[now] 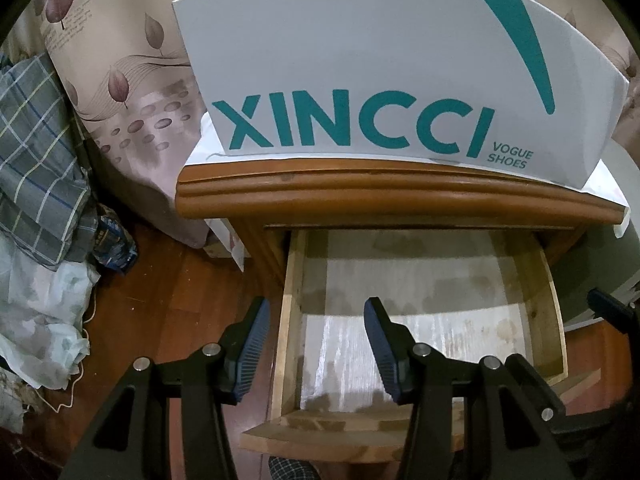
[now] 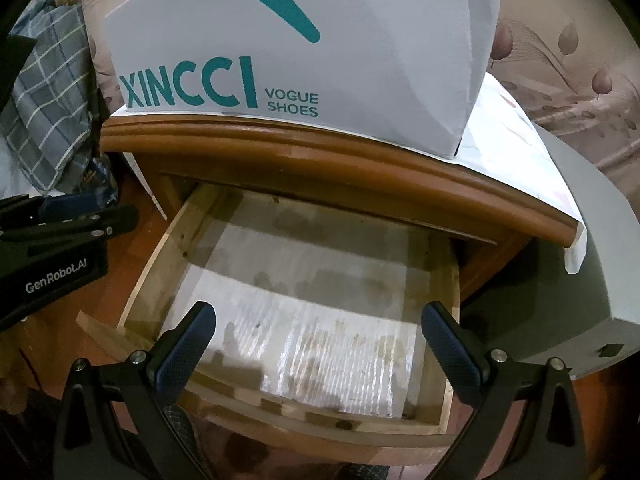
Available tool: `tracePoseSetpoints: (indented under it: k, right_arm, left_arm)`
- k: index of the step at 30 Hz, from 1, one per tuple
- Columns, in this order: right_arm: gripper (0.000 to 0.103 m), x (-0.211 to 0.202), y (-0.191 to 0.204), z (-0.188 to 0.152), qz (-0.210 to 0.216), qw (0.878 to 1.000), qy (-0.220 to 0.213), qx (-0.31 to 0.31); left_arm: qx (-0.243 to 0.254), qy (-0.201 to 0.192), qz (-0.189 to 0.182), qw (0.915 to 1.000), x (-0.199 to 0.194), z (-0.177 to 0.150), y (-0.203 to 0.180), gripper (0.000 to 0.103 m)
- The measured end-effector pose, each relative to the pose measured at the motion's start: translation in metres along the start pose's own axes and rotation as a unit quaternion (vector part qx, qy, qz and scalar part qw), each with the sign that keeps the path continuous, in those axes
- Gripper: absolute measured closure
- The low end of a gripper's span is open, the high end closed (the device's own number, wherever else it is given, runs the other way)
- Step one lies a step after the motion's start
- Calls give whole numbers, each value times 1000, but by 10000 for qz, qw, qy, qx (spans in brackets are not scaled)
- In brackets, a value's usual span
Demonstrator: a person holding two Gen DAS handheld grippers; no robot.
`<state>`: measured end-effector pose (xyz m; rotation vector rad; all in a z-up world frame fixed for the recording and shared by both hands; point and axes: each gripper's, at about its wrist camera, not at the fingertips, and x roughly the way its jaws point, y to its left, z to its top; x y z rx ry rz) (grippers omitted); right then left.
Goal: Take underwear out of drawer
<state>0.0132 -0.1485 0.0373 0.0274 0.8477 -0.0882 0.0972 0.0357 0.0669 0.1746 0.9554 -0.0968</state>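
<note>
While both grippers hang above the pulled-out drawer (image 1: 294,280), neither holds anything. The left gripper (image 1: 316,344) has its jaws parted, about mid-width, nothing between the blue ribbed pads (image 1: 250,344); its left finger sits over the floor side of the drawer's left wall, its right finger over the drawer bottom. The right gripper (image 2: 316,354) is spread wide, empty too, both fingers over the front part of the drawer. From the right wrist view the left gripper's black body shows at the left edge, marked GenRobot.AI.

Underwear: cannot find any in either view. The drawer interior shows only a stained, whitish liner (image 2: 312,320) on bare wood walls; the back strip under the nightstand top is in shadow, nothing visible there.

The drawer belongs to a brown wooden nightstand (image 1: 360,196). On top stands a white shoe box (image 1: 380,60) with teal "XINCCI VOGUE SHOES" lettering, sitting on a white sheet (image 2: 520,152) that hangs over the nightstand's right edge. Leaf-print fabric (image 1: 120,80) behind and to the left. Plaid cloth (image 1: 36,128) piled at far left, pale crumpled fabric (image 1: 40,312) below it on the red-brown wood floor (image 1: 160,280). A grey-white curved object (image 2: 592,280) stands just right of the nightstand; cannot tell what it is.
</note>
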Motion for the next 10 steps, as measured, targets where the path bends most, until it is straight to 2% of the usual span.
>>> tracePoseSetpoints:
  k: [10]
  right_arm:
    - [2,0,1,-1,-11,10000,6,-17]
  left_arm:
    - [151,-130,106,9997,-3,-1,-4,53]
